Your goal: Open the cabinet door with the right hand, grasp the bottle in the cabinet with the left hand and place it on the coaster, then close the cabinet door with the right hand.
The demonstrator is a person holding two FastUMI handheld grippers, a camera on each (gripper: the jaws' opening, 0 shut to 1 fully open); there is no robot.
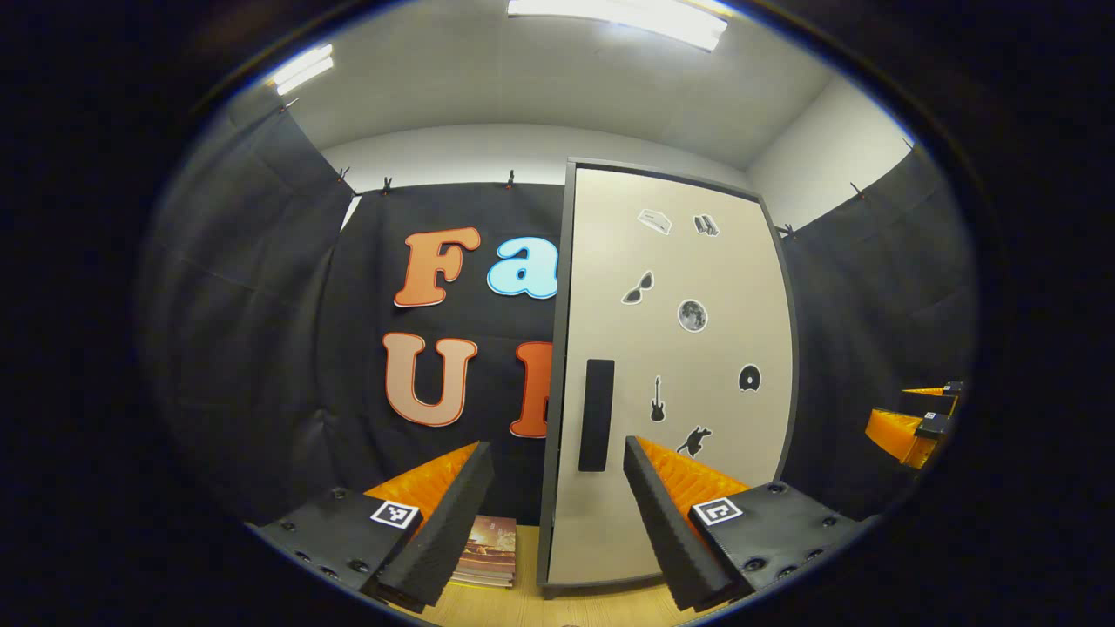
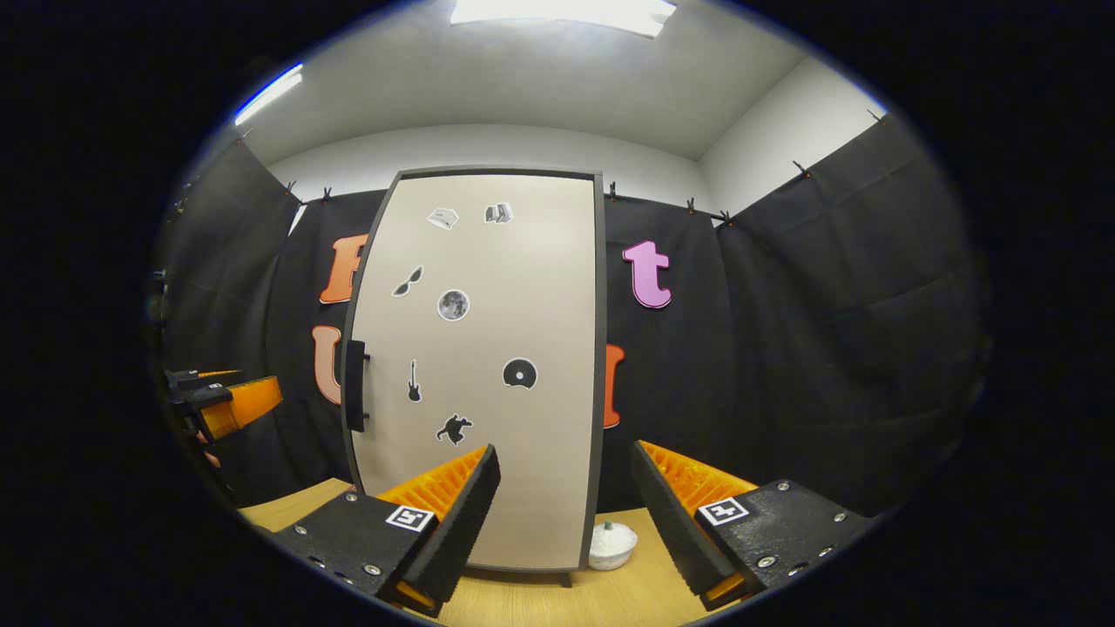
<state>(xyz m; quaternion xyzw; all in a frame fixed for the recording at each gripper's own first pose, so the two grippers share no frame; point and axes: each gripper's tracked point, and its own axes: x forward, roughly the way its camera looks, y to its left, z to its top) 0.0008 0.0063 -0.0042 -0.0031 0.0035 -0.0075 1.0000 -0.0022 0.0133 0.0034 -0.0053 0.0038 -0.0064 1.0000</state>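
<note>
Cabinet door (image 2: 483, 366), closed and upright on the wooden table (image 2: 540, 601), stands ahead of both grippers. Its dark vertical handle (image 2: 355, 386) runs along the left edge, up and left of the right gripper (image 2: 564, 514), whose fingers are spread and hold nothing. The left gripper (image 1: 557, 514) also gapes empty, facing the handle more squarely.

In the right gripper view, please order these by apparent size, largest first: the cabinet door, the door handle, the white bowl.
1. cabinet door
2. door handle
3. white bowl, which looks close to the handle in size, so their order is unsure.
</note>
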